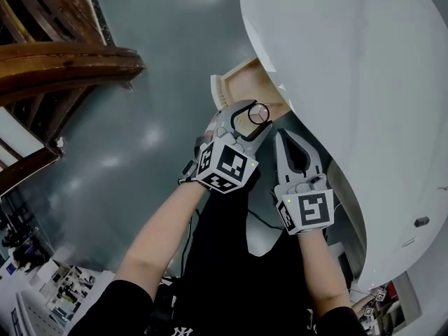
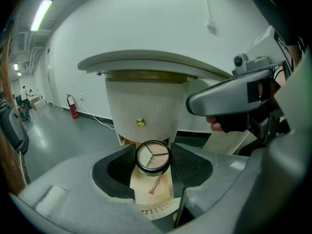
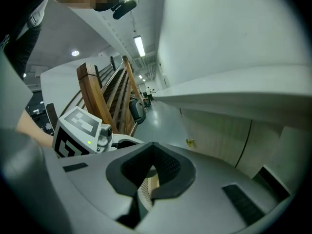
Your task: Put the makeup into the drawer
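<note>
A round makeup compact (image 2: 153, 156) with a clear lid and pale powder is held between the jaws of my left gripper (image 2: 153, 161). In the head view the compact (image 1: 259, 113) hangs just in front of the open wooden drawer (image 1: 246, 80) under the white tabletop (image 1: 350, 82). A thin pink-tipped brush (image 2: 155, 184) lies on the drawer's floor, below the compact. My right gripper (image 1: 285, 140) sits just right of the left one, shut and holding nothing. In its own view the right gripper (image 3: 152, 168) shows its pads together.
A ribbed cream panel with a brass knob (image 2: 141, 123) stands under the tabletop behind the drawer. The open drawer's ribbed front (image 1: 220, 91) faces me. Brown wooden stair rails (image 1: 63, 61) stand at the left over a grey floor (image 1: 140, 145).
</note>
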